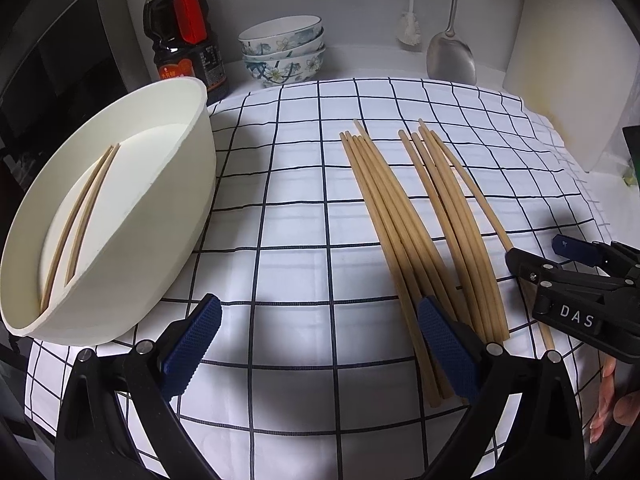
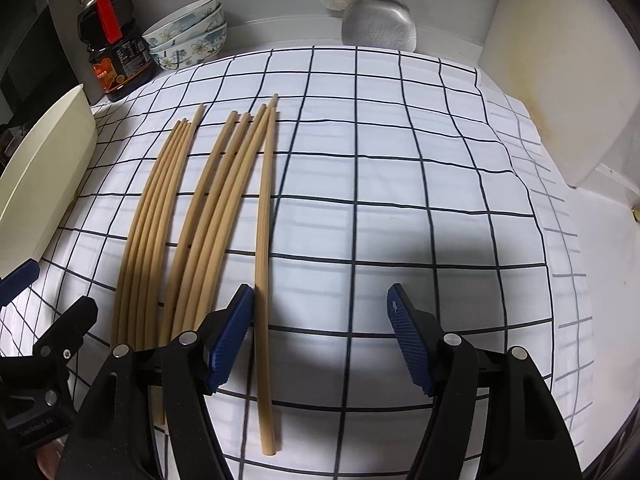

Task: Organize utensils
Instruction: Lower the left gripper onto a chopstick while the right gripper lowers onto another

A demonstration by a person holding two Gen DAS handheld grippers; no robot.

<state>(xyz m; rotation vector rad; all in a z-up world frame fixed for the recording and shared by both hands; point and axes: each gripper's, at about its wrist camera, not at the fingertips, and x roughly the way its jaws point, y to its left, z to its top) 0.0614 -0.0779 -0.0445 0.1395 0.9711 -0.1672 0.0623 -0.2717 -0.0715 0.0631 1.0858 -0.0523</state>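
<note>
Several wooden chopsticks (image 1: 404, 216) lie in two loose bunches on the checked cloth (image 1: 288, 184); they also show in the right wrist view (image 2: 188, 220). One chopstick (image 2: 265, 240) lies apart at the right of the bunches. A white tub (image 1: 160, 216) at the left holds two chopsticks (image 1: 80, 216). My left gripper (image 1: 320, 336) is open and empty above the cloth, its right finger over the near ends of the left bunch. My right gripper (image 2: 320, 336) is open, with the lone chopstick just inside its left finger (image 2: 232, 332).
A dark sauce bottle (image 1: 180, 28), stacked flowered bowls (image 1: 282, 50), a metal spatula (image 1: 450, 52) and a brush (image 1: 409, 24) stand along the back wall. A white cutting board (image 1: 576, 80) leans at the right. The tub's edge shows in the right wrist view (image 2: 44, 184).
</note>
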